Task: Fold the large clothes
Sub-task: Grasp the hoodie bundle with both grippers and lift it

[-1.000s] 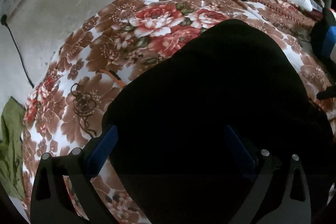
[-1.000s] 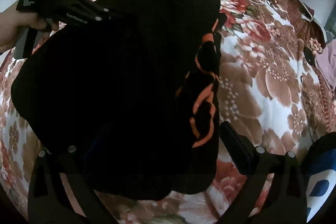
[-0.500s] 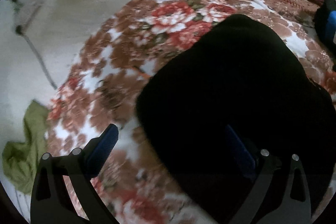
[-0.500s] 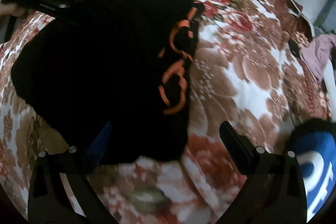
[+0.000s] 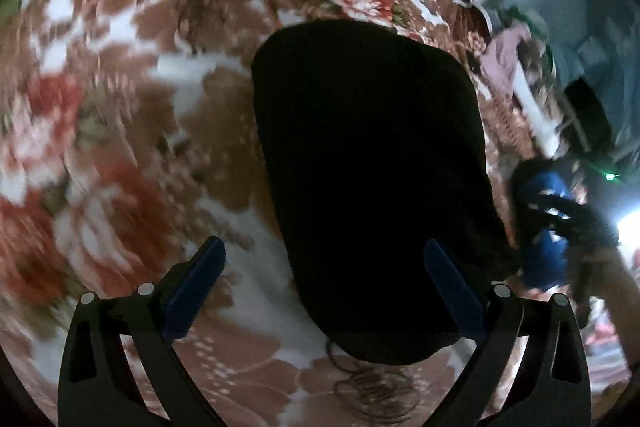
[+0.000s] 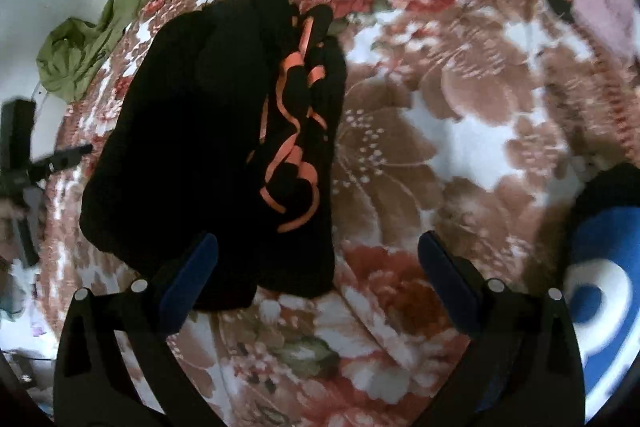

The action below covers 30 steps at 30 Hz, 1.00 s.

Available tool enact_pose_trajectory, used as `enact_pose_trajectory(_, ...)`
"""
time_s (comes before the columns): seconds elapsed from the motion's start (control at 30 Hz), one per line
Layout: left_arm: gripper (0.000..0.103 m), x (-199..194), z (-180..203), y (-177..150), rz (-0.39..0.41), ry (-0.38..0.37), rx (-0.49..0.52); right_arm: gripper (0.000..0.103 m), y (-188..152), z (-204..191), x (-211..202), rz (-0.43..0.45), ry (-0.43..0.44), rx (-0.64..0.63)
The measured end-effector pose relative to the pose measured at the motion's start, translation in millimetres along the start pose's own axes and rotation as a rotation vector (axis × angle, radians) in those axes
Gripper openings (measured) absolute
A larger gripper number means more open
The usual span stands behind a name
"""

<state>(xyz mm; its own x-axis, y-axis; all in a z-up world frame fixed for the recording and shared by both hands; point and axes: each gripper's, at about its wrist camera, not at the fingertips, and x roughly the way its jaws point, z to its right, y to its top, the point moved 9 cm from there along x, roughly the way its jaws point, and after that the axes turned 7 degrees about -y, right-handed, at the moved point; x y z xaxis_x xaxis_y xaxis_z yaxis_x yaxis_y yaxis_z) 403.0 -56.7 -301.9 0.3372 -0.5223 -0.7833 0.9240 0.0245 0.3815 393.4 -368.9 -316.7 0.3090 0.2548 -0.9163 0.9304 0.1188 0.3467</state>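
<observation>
- Left gripper (image 5: pixel 320 291) hovering with blue pads spread wide, gripping nothing.
- Right gripper (image 6: pixel 318 281) likewise gaping, empty.
- Folded black garment with orange lettering (image 6: pixel 224 147) lying on the brown-and-red floral blanket (image 6: pixel 440 155) covering the bed.

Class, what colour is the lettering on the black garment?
Orange lettering on the black garment, clearest in the right wrist view.

Dim indoor light, heavy motion blur, fisheye-warped edges, dark vignette

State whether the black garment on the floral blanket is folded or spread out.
Folded: the black garment lies as a compact bundle with layers overlapping, neither gripper holding it.
</observation>
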Motion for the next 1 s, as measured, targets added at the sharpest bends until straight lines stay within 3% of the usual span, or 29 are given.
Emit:
enact_pose_trajectory(0.13,0.098,16,-10,-9,0.005,-0.056,-0.066,0.098,13,-9,31,-0.068,0.133,0.051)
enact_pose_trajectory(0.2,0.098,23,-12,-8,0.021,-0.100,-0.104,0.098,20,-12,41,-0.084,0.140,0.046)
enact_pose_trajectory(0.27,0.098,23,-21,-2,0.055,-0.094,-0.142,0.098,28,-18,52,-0.095,0.144,0.024)
enact_pose_trajectory(0.37,0.098,37,-27,7,0.067,-0.167,-0.199,0.098,39,-29,65,-0.103,0.167,0.008)
enact_pose_trajectory(0.67,0.099,75,-11,18,-0.029,-0.361,-0.204,0.098,53,-49,101,-0.153,0.242,0.000)
enact_pose_trajectory(0.77,0.099,81,1,19,-0.078,-0.331,-0.133,0.099,54,-57,105,-0.166,0.259,-0.001)
enact_pose_trajectory(1.0,0.099,107,-3,20,-0.150,-0.344,-0.135,0.099,57,-70,111,-0.204,0.262,-0.028)
